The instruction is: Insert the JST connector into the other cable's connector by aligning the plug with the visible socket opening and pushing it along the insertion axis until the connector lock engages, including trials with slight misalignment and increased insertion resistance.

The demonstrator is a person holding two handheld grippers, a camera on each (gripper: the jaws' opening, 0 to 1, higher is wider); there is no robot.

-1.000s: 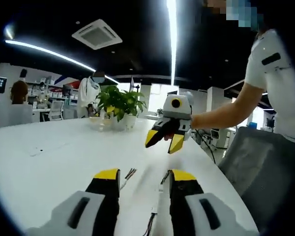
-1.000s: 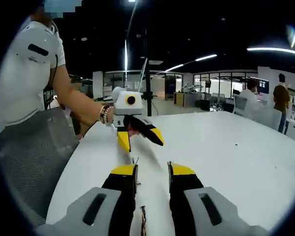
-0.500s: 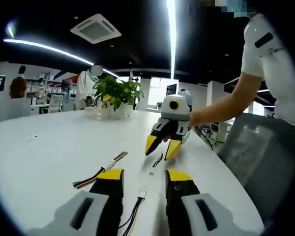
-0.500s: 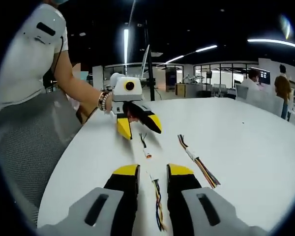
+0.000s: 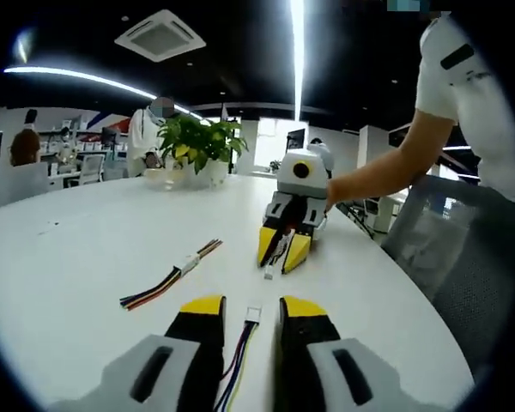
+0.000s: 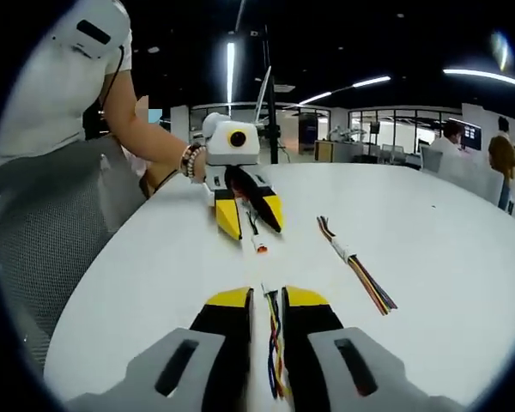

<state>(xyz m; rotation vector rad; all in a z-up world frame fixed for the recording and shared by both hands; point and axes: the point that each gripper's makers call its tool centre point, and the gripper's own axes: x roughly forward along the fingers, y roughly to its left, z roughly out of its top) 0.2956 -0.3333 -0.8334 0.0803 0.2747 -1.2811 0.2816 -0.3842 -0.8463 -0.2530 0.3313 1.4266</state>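
Left gripper view: low over the white table (image 5: 86,249), facing along its own jaws toward the potted plant (image 5: 197,146) at upper left and the office beyond; person's arm enters from the right. Right gripper view: low over the same table (image 6: 463,249), facing the opposite way toward glass-walled rooms at upper right, person at upper left. Each view sees the other gripper close, mid-frame: right gripper (image 5: 282,251), left gripper (image 6: 250,221). Shared: tabletop between them, the loose wire bundle (image 5: 167,279) (image 6: 356,264), the short cables by the jaws
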